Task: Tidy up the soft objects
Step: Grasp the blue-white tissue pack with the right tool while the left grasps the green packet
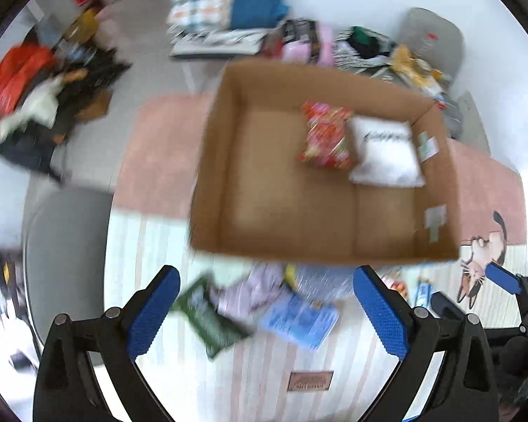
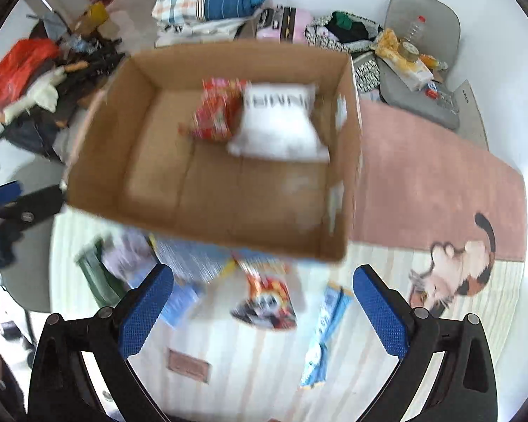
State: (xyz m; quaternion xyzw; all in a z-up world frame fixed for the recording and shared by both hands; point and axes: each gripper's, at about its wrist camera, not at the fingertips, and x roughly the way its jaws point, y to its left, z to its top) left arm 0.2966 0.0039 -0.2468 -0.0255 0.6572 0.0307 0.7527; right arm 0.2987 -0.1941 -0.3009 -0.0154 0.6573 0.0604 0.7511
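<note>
The big cardboard box sits on the mat, with a white packet and a red packet inside at its far side. More soft packets lie near it. The left gripper and right gripper are both wide open and empty. I think picking another packet comes next.

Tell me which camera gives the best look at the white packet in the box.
The left wrist view: the white packet lies fairly sharp and whole in the cardboard box, beside the red packet. In the right wrist view the white packet is larger but smeared by motion blur, its lettering unreadable.
</note>
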